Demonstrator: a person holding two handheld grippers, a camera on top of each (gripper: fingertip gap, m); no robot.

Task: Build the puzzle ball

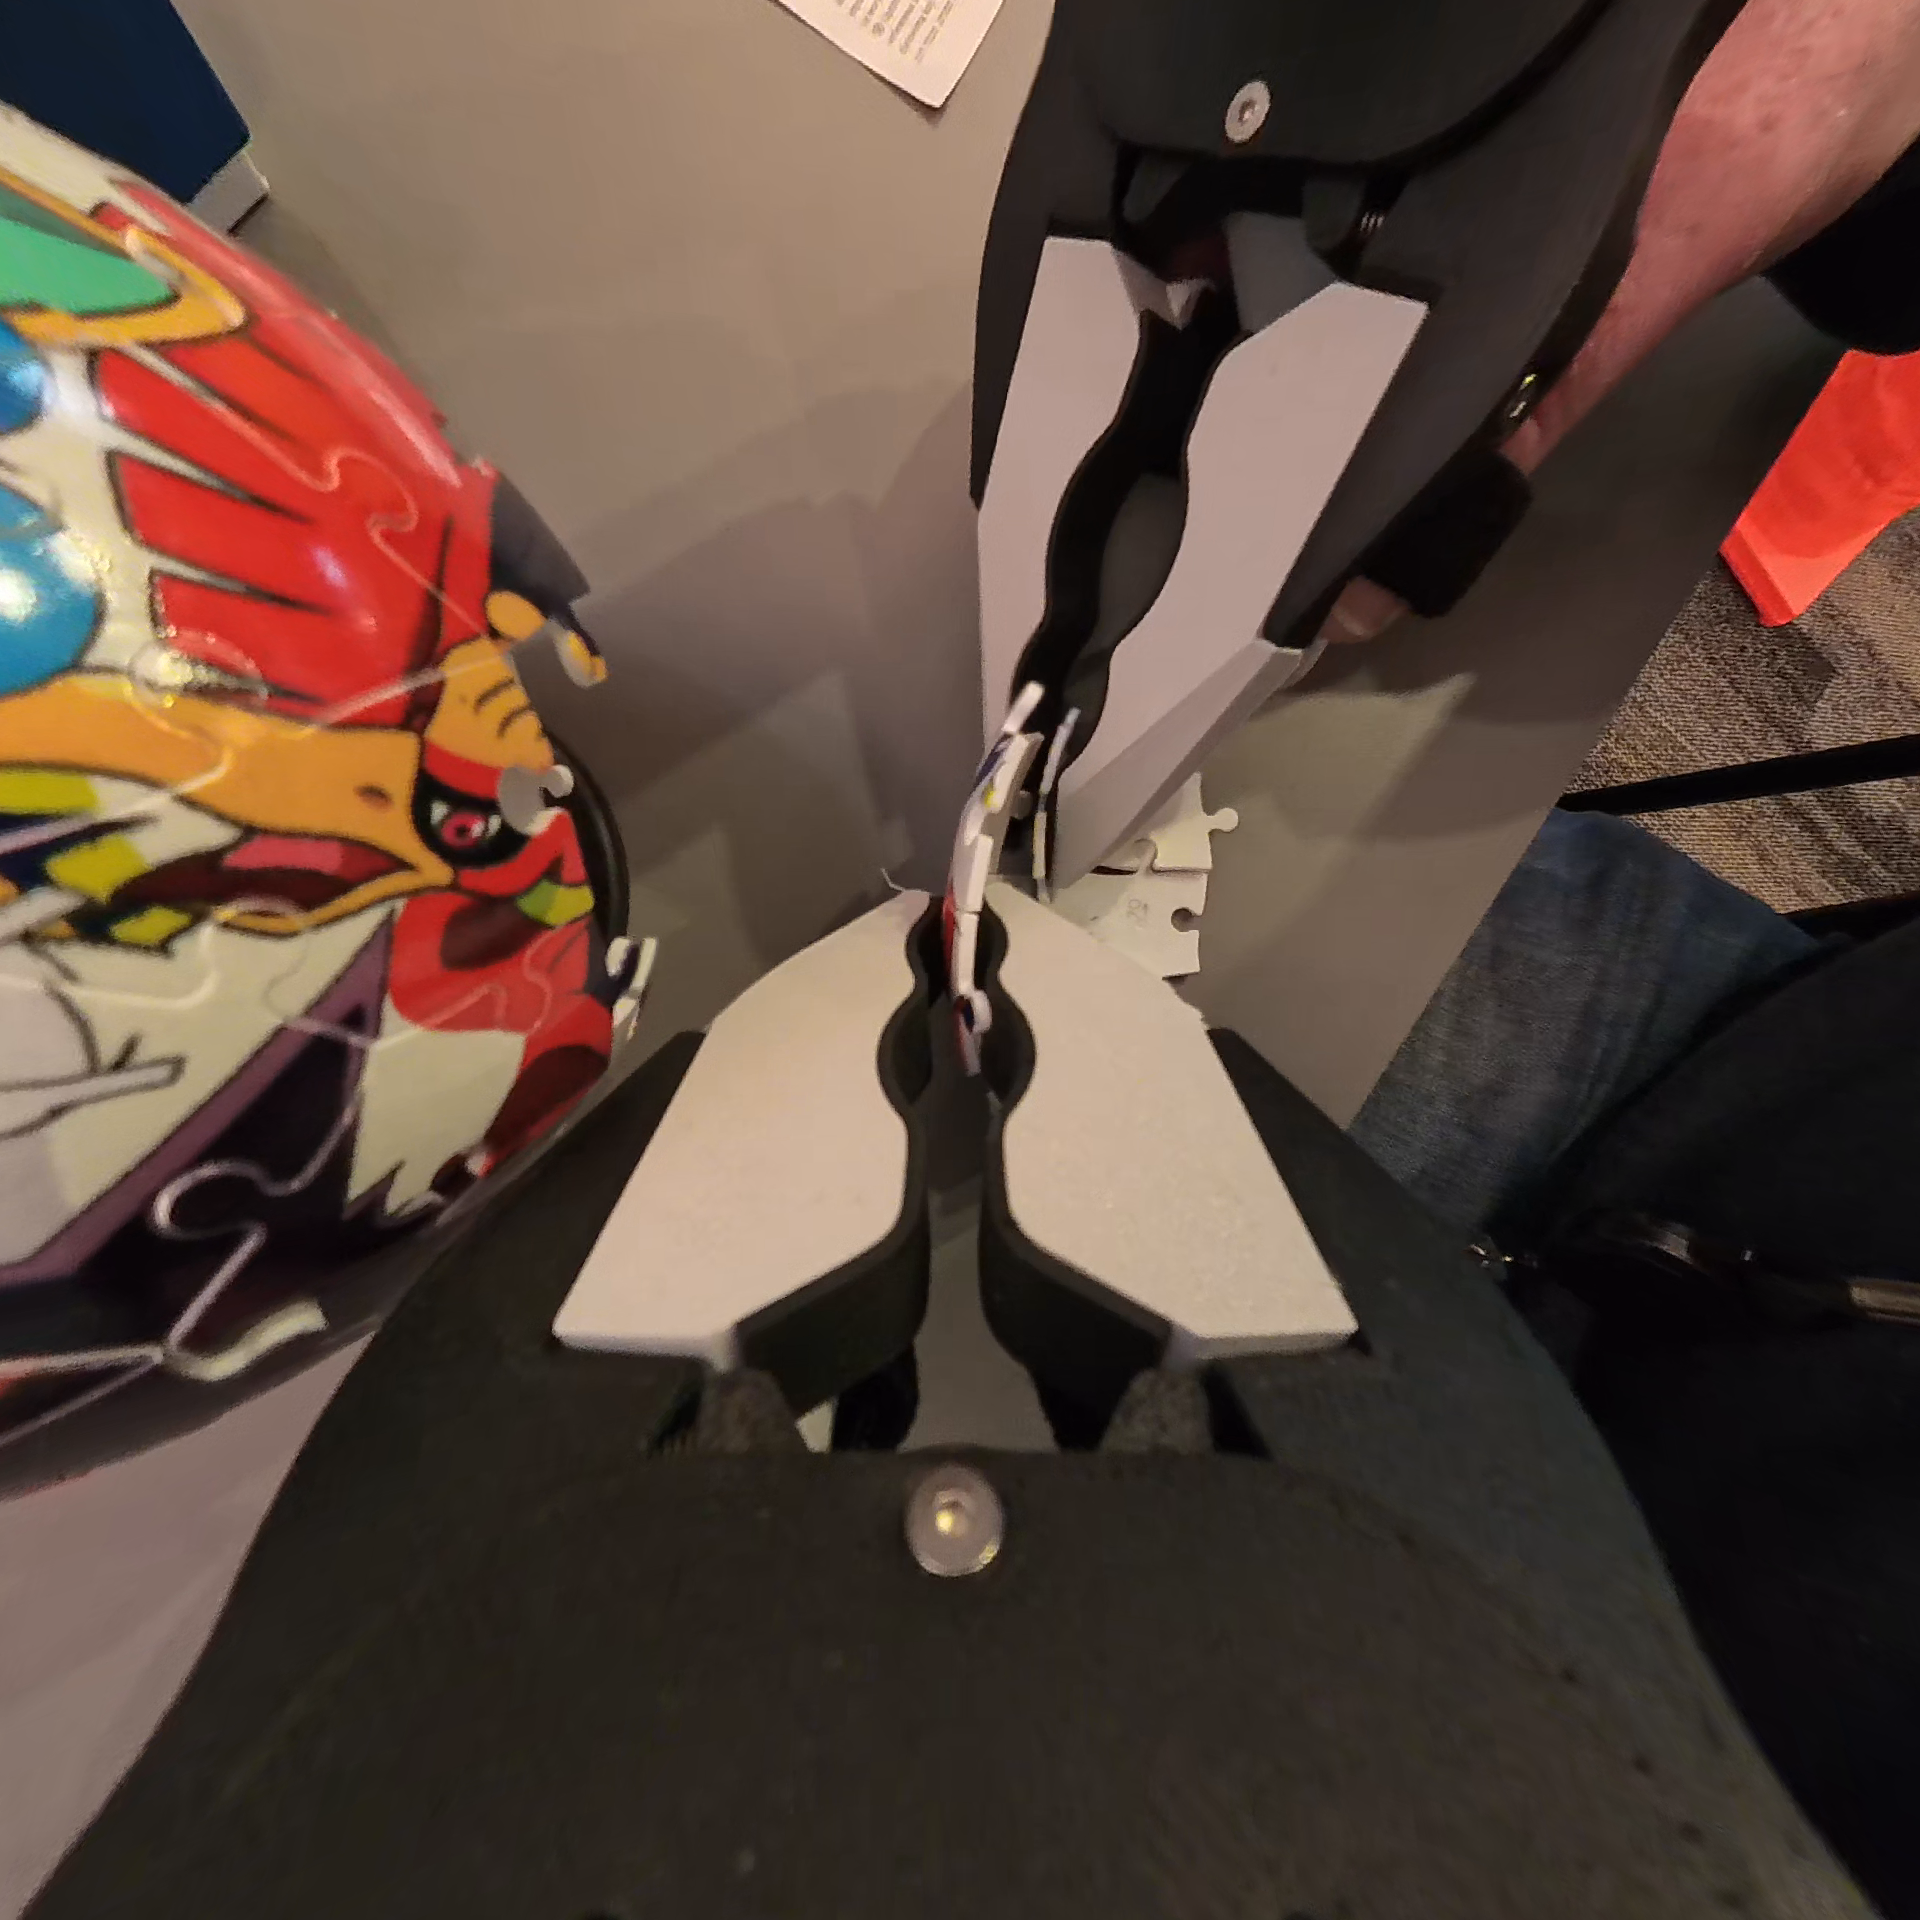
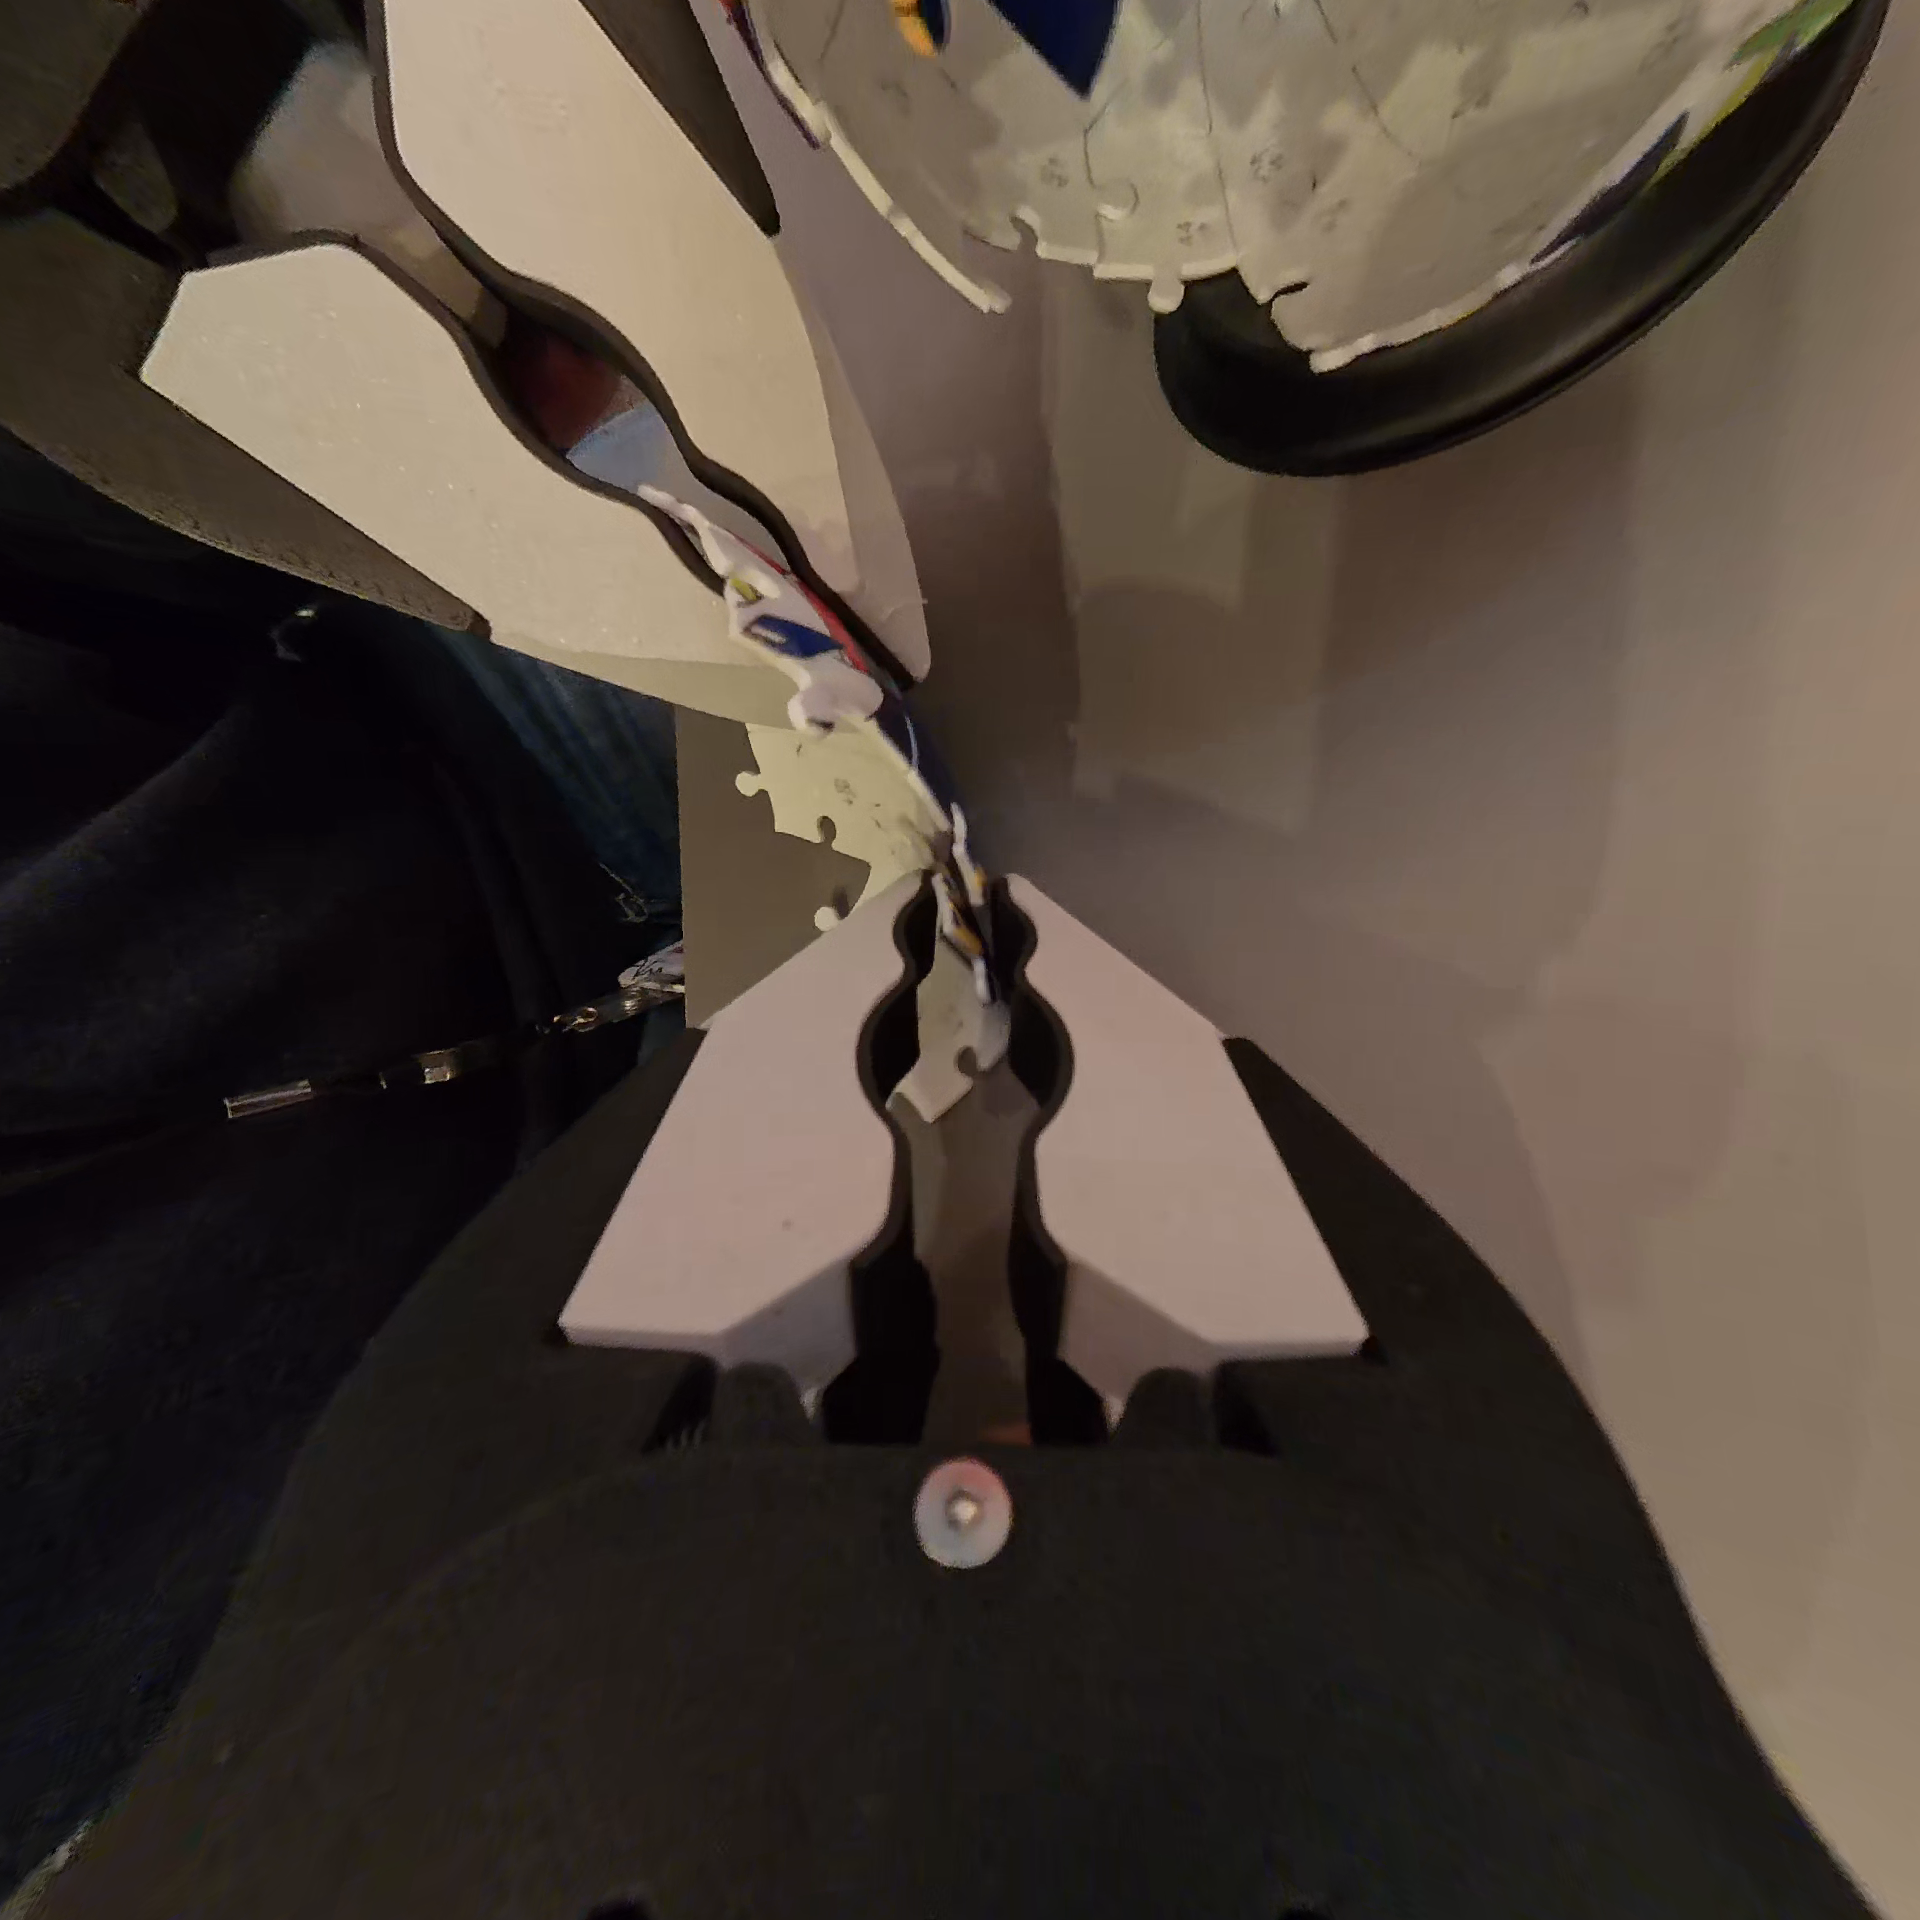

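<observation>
The partly built puzzle ball (image 1: 260,779), glossy with a red and orange bird print, rests on a black ring stand (image 1: 613,831) at the left. Its open white inside (image 2: 1247,135) shows at the top of the right wrist view. My left gripper (image 1: 961,904) is shut on one end of a curved cluster of joined puzzle pieces (image 1: 977,831). My right gripper (image 1: 1029,769) comes from the far side and is shut on the other end. In the right wrist view, the cluster (image 2: 831,800) arcs from my left gripper (image 2: 883,665) to my right gripper (image 2: 966,894), white underside showing.
The grey table (image 1: 727,364) carries a white paper sheet (image 1: 904,42) at the far edge. An orange box (image 1: 1829,488) stands on the carpet at the right. A person's forearm (image 1: 1714,208) and legs in jeans (image 1: 1610,987) are close by on the right. The tips of both grippers are at nearly the same place.
</observation>
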